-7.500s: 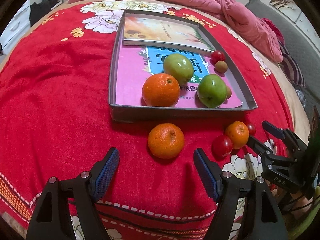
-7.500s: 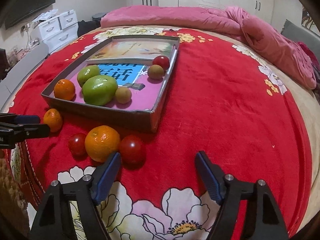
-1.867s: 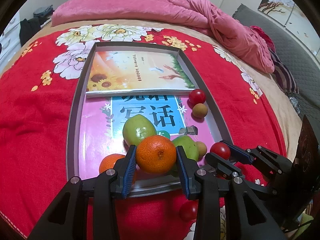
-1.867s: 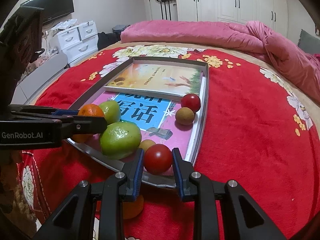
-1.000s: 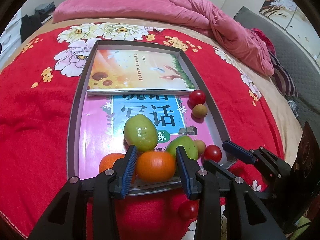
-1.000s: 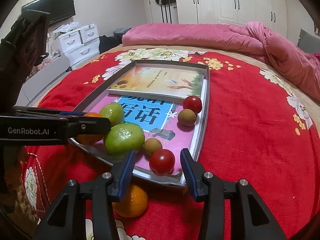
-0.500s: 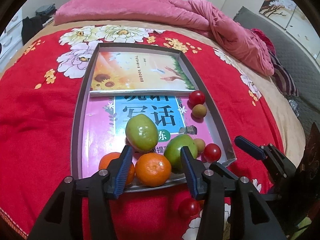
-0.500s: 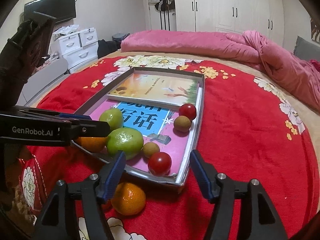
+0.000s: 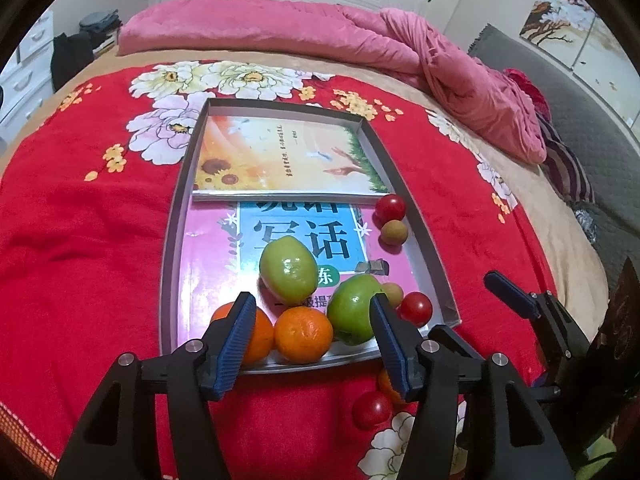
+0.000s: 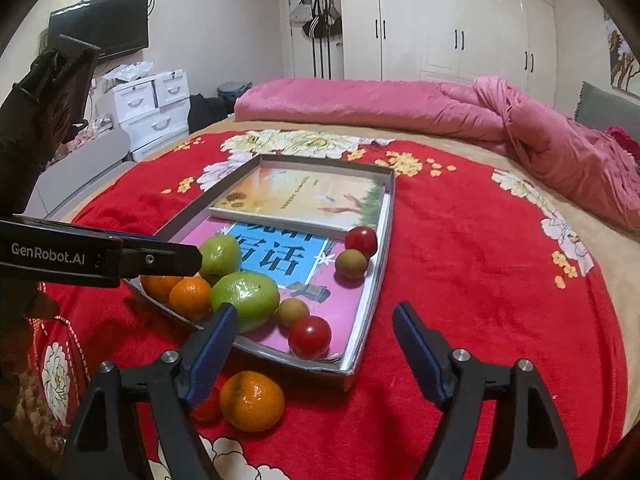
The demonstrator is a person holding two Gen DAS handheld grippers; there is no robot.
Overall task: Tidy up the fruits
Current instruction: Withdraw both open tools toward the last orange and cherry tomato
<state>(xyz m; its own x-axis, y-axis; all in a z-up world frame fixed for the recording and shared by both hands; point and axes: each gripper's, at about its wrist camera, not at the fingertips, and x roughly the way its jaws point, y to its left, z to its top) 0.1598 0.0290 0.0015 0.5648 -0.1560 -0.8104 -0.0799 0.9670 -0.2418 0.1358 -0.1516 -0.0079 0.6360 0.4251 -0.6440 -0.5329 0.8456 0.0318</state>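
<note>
A grey tray point(image 9: 424, 236) on the red bedspread holds two books and fruit: two green fruits point(image 9: 287, 269) point(image 9: 354, 307), two oranges point(image 9: 303, 334) point(image 9: 258, 334), tomatoes point(image 9: 416, 309) point(image 9: 390, 207) and small brown fruits point(image 9: 394, 232). My left gripper point(image 9: 312, 344) is open and empty, just in front of the near orange. My right gripper point(image 10: 316, 356) is open and empty above the tray's near corner point(image 10: 344, 368), near a tomato point(image 10: 309, 337). Outside the tray lie an orange point(image 10: 252, 400) and a tomato point(image 9: 371, 410) on the spread.
A pink duvet point(image 10: 400, 108) lies bunched along the far side of the bed. White drawers point(image 10: 152, 108) and a grey bench stand to the left, wardrobes point(image 10: 440, 20) behind. The right gripper shows at the right in the left wrist view point(image 9: 532, 312).
Both grippers have opened wider and drawn back from the tray. The orange and the tomato they let go rest inside the tray.
</note>
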